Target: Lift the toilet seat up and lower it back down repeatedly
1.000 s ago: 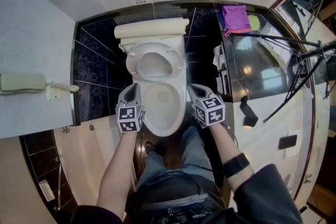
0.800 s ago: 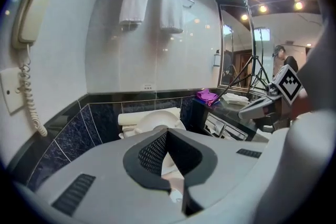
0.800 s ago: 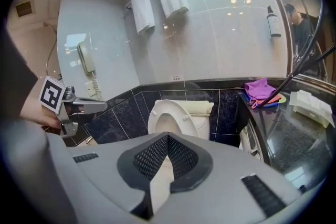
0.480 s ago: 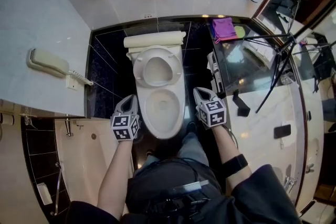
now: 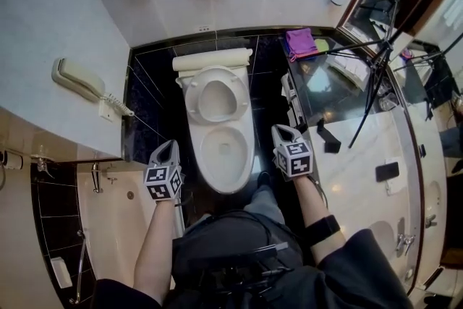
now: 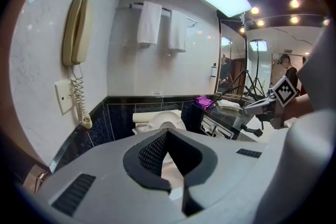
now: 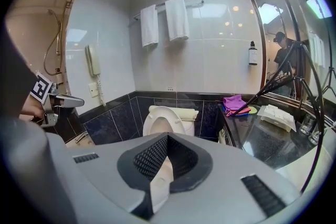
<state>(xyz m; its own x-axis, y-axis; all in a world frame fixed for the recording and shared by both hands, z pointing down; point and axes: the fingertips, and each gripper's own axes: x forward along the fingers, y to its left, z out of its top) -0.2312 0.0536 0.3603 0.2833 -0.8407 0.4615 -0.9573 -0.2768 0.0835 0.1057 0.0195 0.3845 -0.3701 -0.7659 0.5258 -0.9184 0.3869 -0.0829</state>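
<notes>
Pulled back from toilet (image 5: pixel 226 155): left claw (image 5: pixel 168 147), right claw (image 5: pixel 283 131), both closed, empty; seat (image 5: pixel 194 94) up; black tiles (image 5: pixel 152 90) around.

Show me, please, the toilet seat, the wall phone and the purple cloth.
toilet seat (image 5: pixel 192 99): head view, left rim of the raised ring.
wall phone (image 5: pixel 76 77): head view, handset middle.
purple cloth (image 5: pixel 300 42): head view, its centre.
</notes>
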